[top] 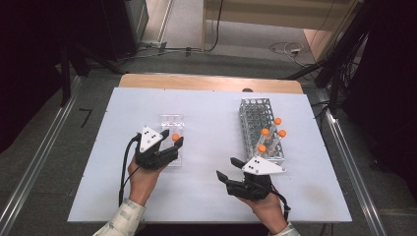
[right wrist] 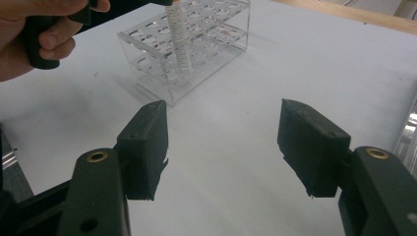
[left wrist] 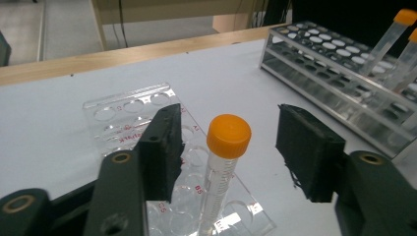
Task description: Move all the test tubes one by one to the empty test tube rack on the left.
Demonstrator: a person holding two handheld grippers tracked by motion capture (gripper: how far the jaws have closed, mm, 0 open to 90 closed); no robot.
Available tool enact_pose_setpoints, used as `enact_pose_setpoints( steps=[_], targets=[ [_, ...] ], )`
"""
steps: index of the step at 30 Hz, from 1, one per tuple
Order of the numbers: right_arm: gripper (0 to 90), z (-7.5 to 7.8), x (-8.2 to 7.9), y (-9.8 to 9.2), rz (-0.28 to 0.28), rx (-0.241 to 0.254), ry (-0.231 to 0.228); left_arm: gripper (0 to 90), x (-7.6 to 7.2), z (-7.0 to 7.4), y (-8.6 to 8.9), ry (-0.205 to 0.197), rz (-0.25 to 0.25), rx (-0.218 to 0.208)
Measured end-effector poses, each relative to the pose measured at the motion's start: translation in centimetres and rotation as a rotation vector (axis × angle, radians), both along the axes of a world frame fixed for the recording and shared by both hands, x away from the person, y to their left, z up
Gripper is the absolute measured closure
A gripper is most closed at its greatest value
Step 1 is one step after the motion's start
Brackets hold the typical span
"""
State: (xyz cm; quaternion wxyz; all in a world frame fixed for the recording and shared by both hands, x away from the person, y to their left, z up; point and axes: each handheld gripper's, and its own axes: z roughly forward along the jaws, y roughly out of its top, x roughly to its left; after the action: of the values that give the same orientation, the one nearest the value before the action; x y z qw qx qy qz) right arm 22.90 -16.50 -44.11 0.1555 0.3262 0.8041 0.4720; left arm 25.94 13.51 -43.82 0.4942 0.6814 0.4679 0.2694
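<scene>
Your left gripper (left wrist: 228,147) stood apart around the orange-capped tube (left wrist: 223,172) seated in the clear rack (left wrist: 123,110); your right gripper (right wrist: 221,142) gaped, empty

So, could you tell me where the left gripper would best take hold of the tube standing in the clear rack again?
Probably just under the orange cap, on the upper body of the tube. It stands upright in the clear rack, so only the top part is free. Come from above and straddle it sideways with the left gripper, whose open jaws already flank it without touching.
</scene>
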Motion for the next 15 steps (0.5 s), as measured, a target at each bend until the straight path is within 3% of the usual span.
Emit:
enact_pose_setpoints(
  steps=[6, 15],
  targets=[
    [35.0, 0.1, 0.0, -0.5, -0.011, 0.001, -0.009, 31.4, -1.0, 0.4, 1.1, 0.010, 0.030, -0.040],
    [36.2, 0.2, 0.0, -2.3, -0.059, 0.002, -0.017, 20.7, -2.4, 0.6, 2.7, 0.025, 0.082, -0.066]
  ],
)
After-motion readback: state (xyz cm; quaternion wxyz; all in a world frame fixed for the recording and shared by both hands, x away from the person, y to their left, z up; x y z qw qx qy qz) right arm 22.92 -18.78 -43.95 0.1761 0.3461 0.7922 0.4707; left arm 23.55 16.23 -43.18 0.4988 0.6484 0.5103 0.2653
